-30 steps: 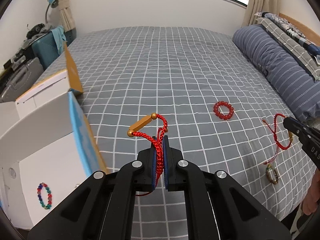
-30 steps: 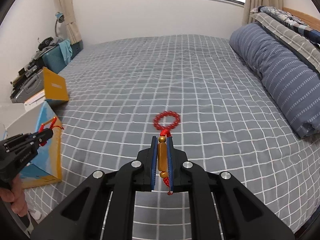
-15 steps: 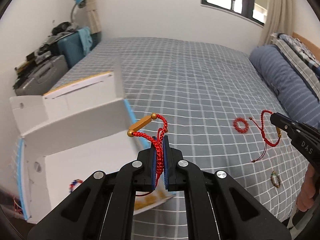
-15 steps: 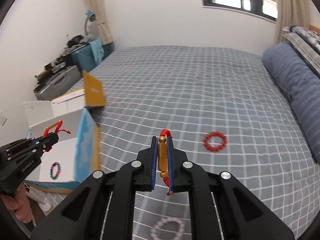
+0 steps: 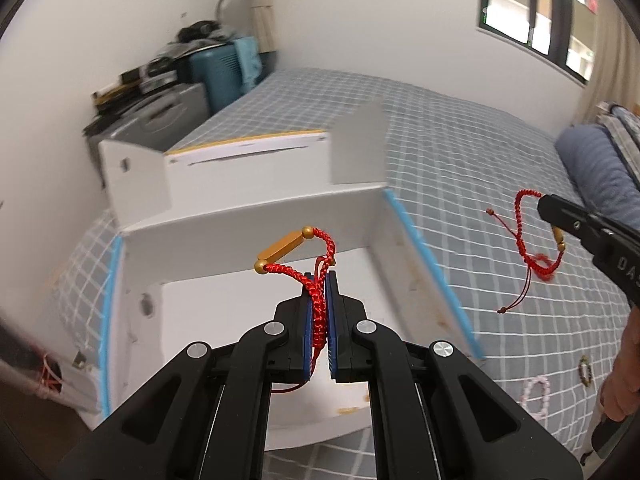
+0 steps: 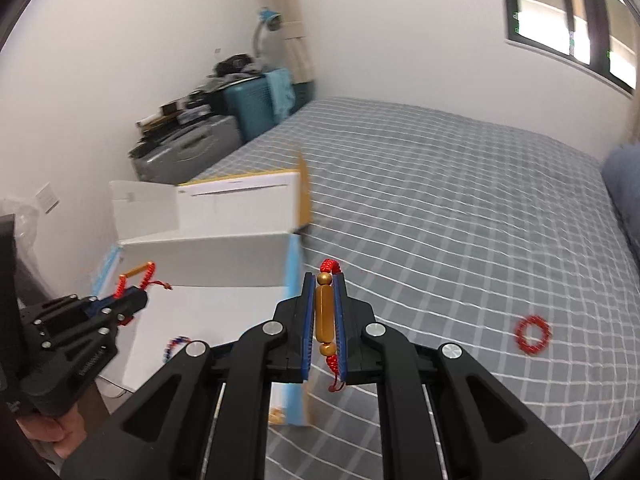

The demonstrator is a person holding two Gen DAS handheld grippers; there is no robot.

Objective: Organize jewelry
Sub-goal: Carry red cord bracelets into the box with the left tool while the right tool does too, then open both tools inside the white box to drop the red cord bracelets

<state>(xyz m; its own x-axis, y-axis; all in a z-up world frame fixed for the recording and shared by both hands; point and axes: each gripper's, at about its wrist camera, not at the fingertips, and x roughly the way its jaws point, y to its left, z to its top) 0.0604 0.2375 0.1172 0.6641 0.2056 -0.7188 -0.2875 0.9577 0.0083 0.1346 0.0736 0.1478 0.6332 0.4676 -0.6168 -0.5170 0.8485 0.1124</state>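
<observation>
Just beyond the jaws of the left gripper [image 5: 319, 280], the open white box [image 5: 256, 240] is waiting, so its red braided bracelet [image 5: 298, 254] is being held pinched by the cord, gold tube dangling free for dropping in. The right gripper [image 6: 324, 308] is clamping a second red bracelet [image 6: 325, 312] by its gold bead, beside the box and above the bed [image 6: 460, 208].

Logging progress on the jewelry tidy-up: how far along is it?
One beaded bracelet already lies in the white box. The left gripper and right gripper each hold a red cord bracelet. Left on the bed: a red bead ring and others.
</observation>
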